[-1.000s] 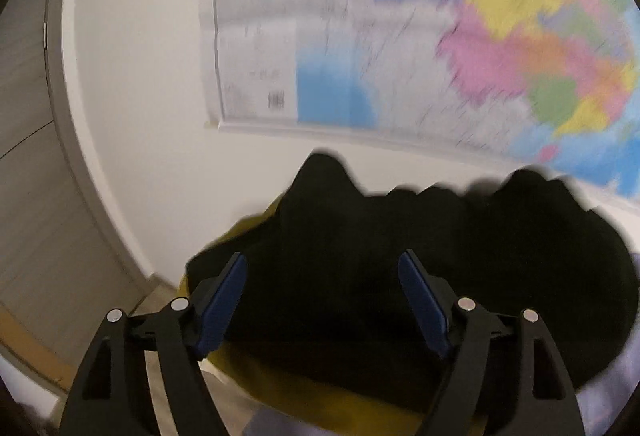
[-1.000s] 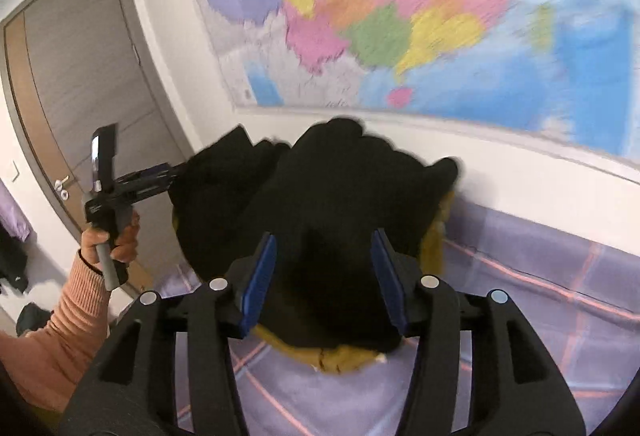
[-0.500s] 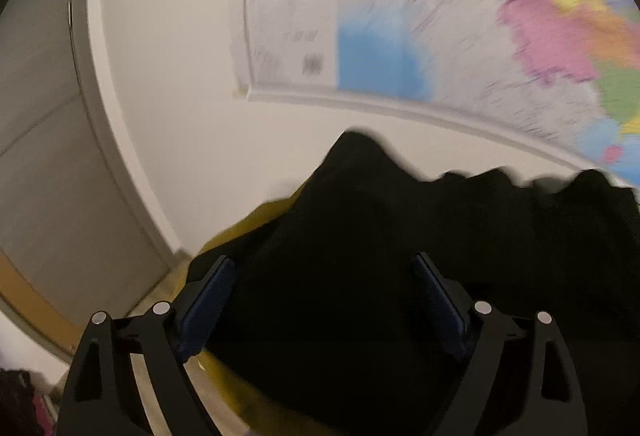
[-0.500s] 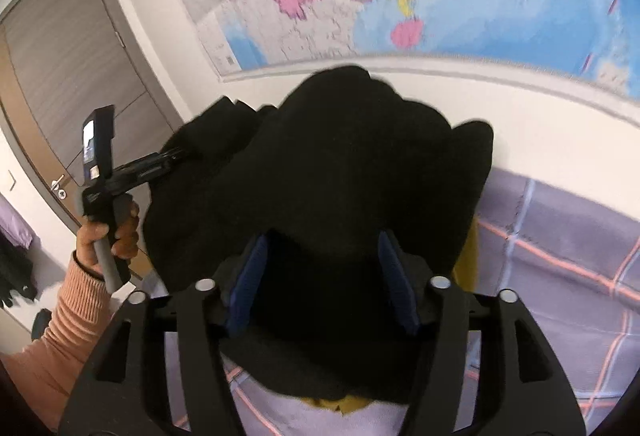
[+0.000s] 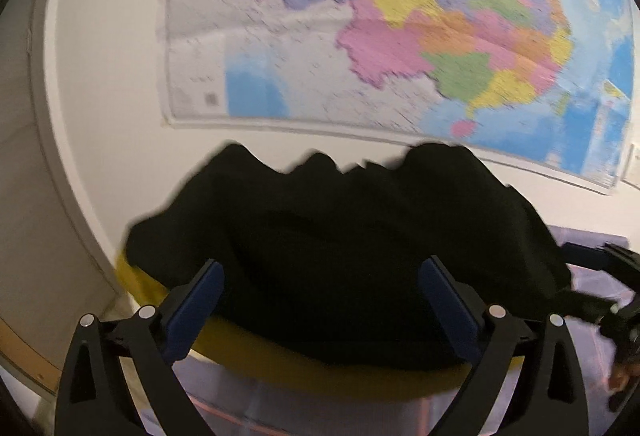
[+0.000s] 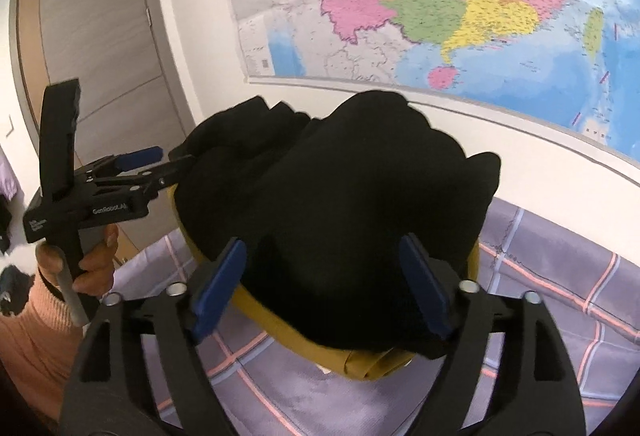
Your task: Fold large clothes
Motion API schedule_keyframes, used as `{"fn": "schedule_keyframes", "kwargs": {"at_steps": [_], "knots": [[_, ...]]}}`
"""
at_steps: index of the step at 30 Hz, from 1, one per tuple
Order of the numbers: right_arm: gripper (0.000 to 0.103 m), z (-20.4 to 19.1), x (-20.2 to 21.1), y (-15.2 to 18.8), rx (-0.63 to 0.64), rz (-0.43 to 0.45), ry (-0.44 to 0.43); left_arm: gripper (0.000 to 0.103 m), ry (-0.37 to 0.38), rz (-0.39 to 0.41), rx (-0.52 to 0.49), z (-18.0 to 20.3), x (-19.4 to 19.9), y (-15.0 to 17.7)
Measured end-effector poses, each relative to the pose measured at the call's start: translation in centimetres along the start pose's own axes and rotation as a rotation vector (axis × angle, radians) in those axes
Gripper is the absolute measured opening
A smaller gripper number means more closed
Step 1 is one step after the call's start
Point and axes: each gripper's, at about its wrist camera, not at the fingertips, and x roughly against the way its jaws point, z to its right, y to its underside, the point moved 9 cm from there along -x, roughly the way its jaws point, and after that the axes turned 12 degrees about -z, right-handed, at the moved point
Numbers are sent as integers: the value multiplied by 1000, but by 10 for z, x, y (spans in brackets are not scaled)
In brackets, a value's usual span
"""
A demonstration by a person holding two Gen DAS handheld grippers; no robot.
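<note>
Both tongs are up in front of the wall map [image 5: 400,35] and the black garment [image 5: 340,256] is bunched between them, lifted into a heap with a mustard-yellow layer [image 5: 320,372] showing along its lower edge.

From the left wrist camera, the left tongs [image 5: 320,300] stand spread wide, blue pads [image 5: 196,312] set well apart, with the dark fabric filling the gap between them. Whether the pads actually press on the cloth, I cannot tell; the fabric hides the contact. At the right edge of that view a bit of the other tool [image 5: 600,276] peeks in, blurred.

Over on the right wrist camera, the right tongs [image 6: 320,288] are also held wide, and the black bundle sits between and beyond the fingers, the yellow lining [image 6: 360,364] curling out under it. The heap hangs above a lilac checked bedsheet [image 6: 560,296] with pink lines. The left tool reaches in from the side, gripped by a hand [image 6: 92,268] in a peach sleeve [image 6: 28,336], its tip buried at the garment's left edge. A grey door [image 6: 92,47] stands behind.
</note>
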Motion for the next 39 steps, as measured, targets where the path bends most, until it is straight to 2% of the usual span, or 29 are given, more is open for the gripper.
{"fn": "schedule_keyframes", "kwargs": {"at_steps": [6,15,20,24,28,39], "knots": [[88,-2,-5,13,8,-21,13,96,-9,-65,-28,24,-15,26],[97,-5,27,28,-9,40,-3,96,-12,-66,15,41,3,52],[97,-12,38,45,-3,57,5,96,-28,-81,43,50,9,72],[97,-15,43,59,-7,56,12,96,-57,-58,71,55,18,87],[97,-16,49,69,-4,57,26,96,-49,-49,88,61,30,98],[97,-18,64,89,-6,62,36,96,-137,-31,101,71,55,116]]}}
